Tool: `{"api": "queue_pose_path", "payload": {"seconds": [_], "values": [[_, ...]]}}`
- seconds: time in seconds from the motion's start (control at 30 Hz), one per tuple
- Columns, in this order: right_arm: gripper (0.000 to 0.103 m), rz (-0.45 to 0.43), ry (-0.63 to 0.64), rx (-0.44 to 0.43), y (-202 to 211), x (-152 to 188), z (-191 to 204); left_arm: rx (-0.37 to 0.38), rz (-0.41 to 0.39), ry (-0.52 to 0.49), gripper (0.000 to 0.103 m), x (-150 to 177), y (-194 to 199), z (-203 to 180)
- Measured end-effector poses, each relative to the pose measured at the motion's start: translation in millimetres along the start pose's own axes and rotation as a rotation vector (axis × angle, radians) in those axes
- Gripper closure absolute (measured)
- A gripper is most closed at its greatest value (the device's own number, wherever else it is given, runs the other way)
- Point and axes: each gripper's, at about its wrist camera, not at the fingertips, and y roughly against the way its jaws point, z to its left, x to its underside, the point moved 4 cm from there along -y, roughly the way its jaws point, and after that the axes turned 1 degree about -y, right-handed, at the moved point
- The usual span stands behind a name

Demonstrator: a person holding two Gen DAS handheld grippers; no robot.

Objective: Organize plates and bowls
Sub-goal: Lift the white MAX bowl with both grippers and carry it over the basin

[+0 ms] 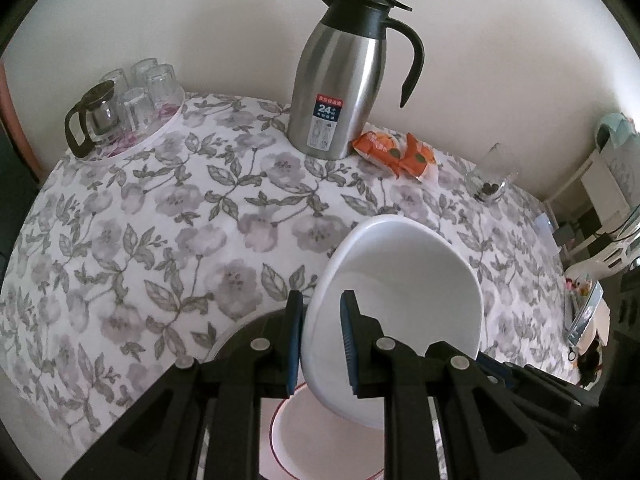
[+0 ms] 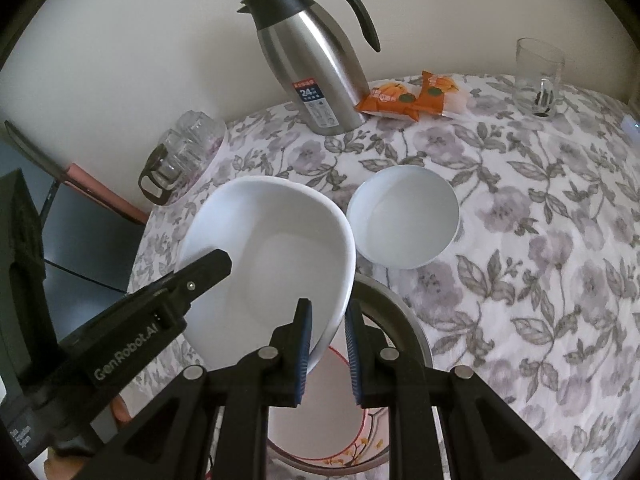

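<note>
A white bowl (image 1: 400, 292) (image 2: 280, 252) hangs tilted above a red-rimmed dish (image 1: 304, 440) (image 2: 320, 412) that lies in a metal-rimmed plate (image 2: 404, 312). My left gripper (image 1: 322, 340) straddles the bowl's left rim, jaws narrowly apart around it. My right gripper (image 2: 328, 348) straddles the bowl's right rim the same way. The left gripper also shows in the right wrist view (image 2: 208, 268) at the bowl's far side. A second, smaller white bowl (image 2: 404, 220) stands upright on the floral tablecloth, right of the held bowl.
A steel thermos jug (image 1: 344, 80) (image 2: 316, 64) stands at the back by the wall. Orange snack packets (image 1: 400, 152) (image 2: 412, 96) lie beside it. A tray with glasses and a glass teapot (image 1: 124, 108) (image 2: 180, 160) is at the left. A glass cup (image 1: 488, 176) (image 2: 538, 76) stands at the right.
</note>
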Motion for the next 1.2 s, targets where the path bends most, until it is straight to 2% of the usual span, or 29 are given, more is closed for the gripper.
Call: {"api": "queue_pose_path", "payload": {"seconds": [0.33,1.2], "values": [[0.085,-0.029,0.022,0.004,15.6,10.7,5.4,-0.023,-0.019,-0.030,0.084,13.8,18.3,-4.9],[0.085,-0.005,0.013,-0.014,33.6,57.2,0.4,-0.036,0.004,-0.042,0.084,62.9,39.2,-11.8]]}}
